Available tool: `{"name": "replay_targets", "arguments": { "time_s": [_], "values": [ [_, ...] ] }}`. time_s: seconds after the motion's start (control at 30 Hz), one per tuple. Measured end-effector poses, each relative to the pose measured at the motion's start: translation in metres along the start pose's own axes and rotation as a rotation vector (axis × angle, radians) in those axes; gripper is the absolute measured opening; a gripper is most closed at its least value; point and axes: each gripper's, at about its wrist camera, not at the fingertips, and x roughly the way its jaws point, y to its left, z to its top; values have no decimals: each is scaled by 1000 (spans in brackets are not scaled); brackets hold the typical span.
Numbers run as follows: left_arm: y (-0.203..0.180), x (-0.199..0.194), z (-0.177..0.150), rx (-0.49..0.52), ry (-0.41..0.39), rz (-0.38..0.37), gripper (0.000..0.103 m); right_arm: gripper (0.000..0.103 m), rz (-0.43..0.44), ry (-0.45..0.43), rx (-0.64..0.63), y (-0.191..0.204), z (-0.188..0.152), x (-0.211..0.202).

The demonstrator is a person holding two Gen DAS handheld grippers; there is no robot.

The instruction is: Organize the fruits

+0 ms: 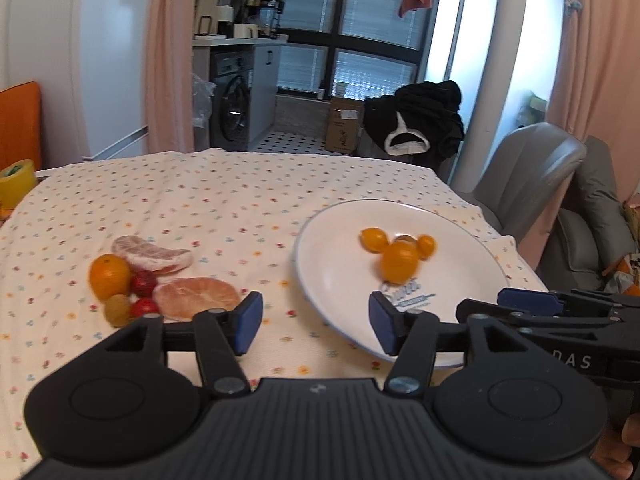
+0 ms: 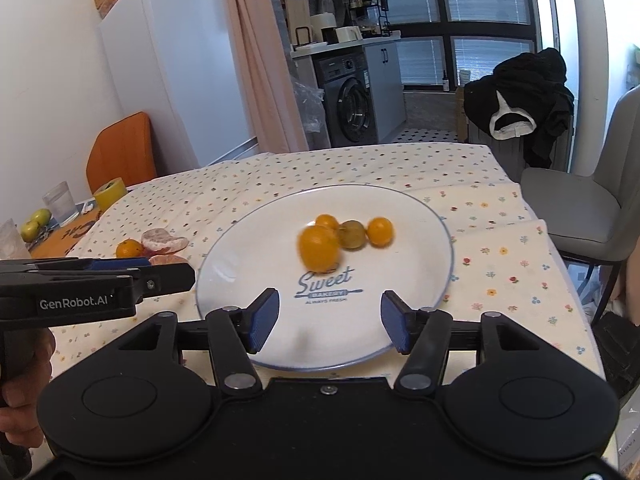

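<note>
Hovering wide and empty, the left gripper (image 1: 316,322) and right gripper (image 2: 329,318) flank a white plate (image 2: 420,280) holding blurred oranges (image 2: 319,248).

The surface wears a flower-dotted tablecloth (image 2: 492,248). On it lie a white plate (image 2: 408,320) and, well to its left, an orange (image 1: 109,275), pomelo segments (image 1: 198,298) and small red fruits (image 1: 143,283).

One white plate (image 2: 420,276) holds four small fruits: three orange (image 2: 318,248), one greenish (image 2: 352,234). On the tablecloth: one orange (image 1: 109,276), two pomelo pieces (image 1: 196,298), two red fruits (image 1: 143,283), one brown fruit (image 1: 117,310).
</note>
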Motion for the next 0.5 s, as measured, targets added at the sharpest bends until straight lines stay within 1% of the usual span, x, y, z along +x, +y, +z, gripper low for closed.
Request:
{"name": "replay_targets", "arguments": {
  "time_s": [0.17,0.3,0.37,0.5],
  "values": [
    [16,-9,-1,-35,-15,44,73,62,18,-8,-25,14,3,0],
    [27,-18,-2,-40,-30,74,76,66,33,-8,-38,25,4,3],
    [34,-23,-4,-44,-36,95,79,68,44,-8,-49,33,4,4],
    [50,-30,-6,-64,-34,128,81,77,64,-12,-71,47,5,7]
  ]
}}
